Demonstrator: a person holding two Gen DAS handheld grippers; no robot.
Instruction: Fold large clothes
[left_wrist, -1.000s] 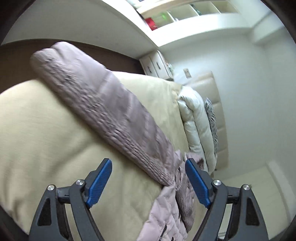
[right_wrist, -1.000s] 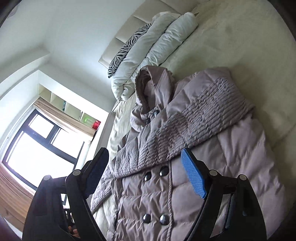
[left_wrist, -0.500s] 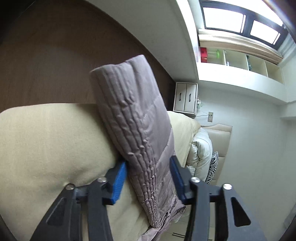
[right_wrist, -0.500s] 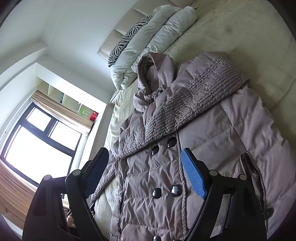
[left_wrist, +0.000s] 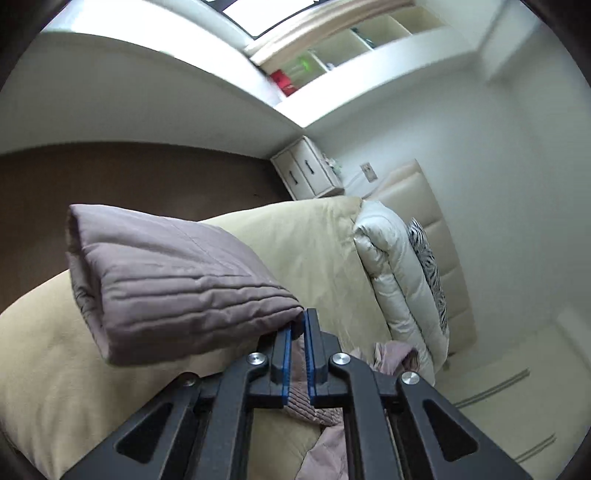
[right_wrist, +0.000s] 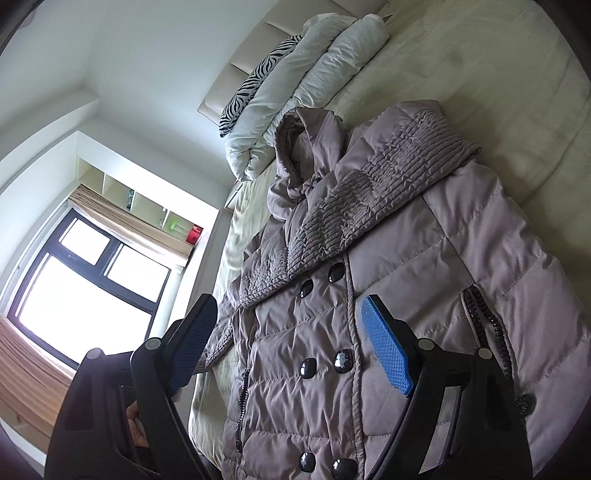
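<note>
Left gripper is clamped on a sleeve of the puffer coat, with the sleeve end held raised above the beige bed. Right gripper is held with fingers spread wide, nothing between them, above the coat front near its buttons. Coat is laid flat on the bed, hood toward the white duvet.

Mauve quilted coat lies buttoned, one sleeve lifted.
</note>
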